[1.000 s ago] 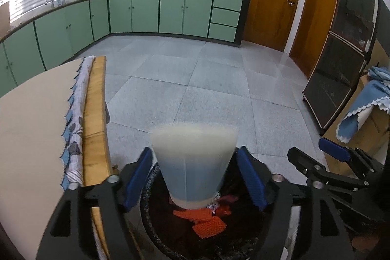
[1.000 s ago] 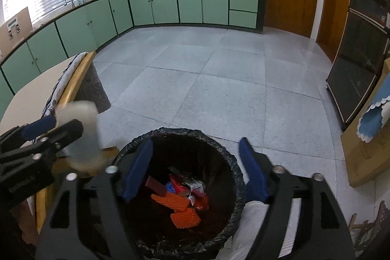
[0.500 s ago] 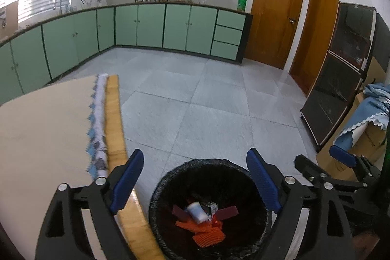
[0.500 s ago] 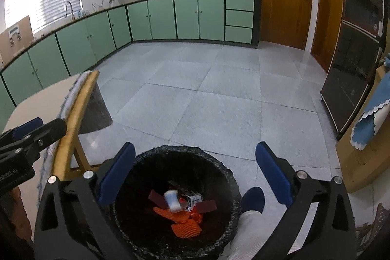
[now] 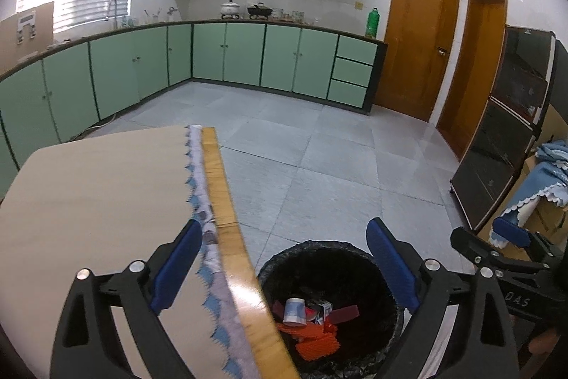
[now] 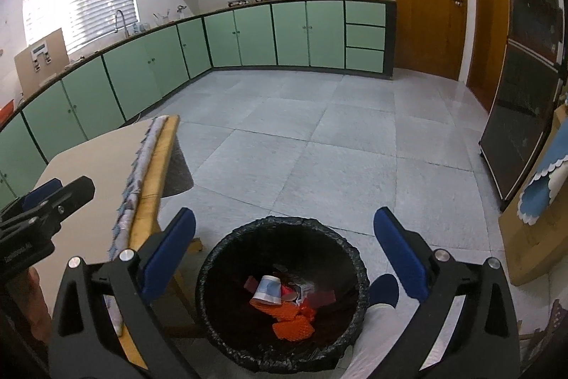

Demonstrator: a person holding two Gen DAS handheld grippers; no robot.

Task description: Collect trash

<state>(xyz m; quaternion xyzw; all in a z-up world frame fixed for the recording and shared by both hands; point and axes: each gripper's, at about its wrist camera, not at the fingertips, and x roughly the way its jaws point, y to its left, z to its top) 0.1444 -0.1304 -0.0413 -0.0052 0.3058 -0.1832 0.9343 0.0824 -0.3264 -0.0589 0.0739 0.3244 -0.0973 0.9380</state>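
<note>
Looking down along your left gripper [image 5: 284, 267], you have its two blue-padded fingers spread wide with nothing between them. Its left finger hangs over the desk [image 5: 88, 201]; its right finger hangs over the far side of the trash bin [image 5: 319, 249]. Your right gripper [image 6: 284, 251] is spread wide and empty too, and its fingers frame the bin [image 6: 227, 244] from above, one on each side of the rim.

The trash lies at the bottom of the bin, below both grippers and touching neither. One paper cup [image 5: 295, 310], pale with a blue band, lies on its side on top of the heap; from the right wrist it shows as [image 6: 267, 290]. Just beneath and in front of it sits orange netting [image 5: 314, 341] with a crinkled, dimpled texture, in what look like two or three pieces. A flat dark-red strip [image 5: 342, 311] rests beside the cup, and a small crumpled wrapper lies between them, too small to read.

The bin is round, lined with one black plastic bag whose wrinkled edge folds over the rim. It stands on a floor [image 5: 319, 166] of large grey speckled tiles, just beside the desk. The desk top is smooth and pale, edged by a yellow wooden strip [image 5: 227, 219] and a patterned cloth with blue scalloped trim [image 5: 202, 201].
</note>
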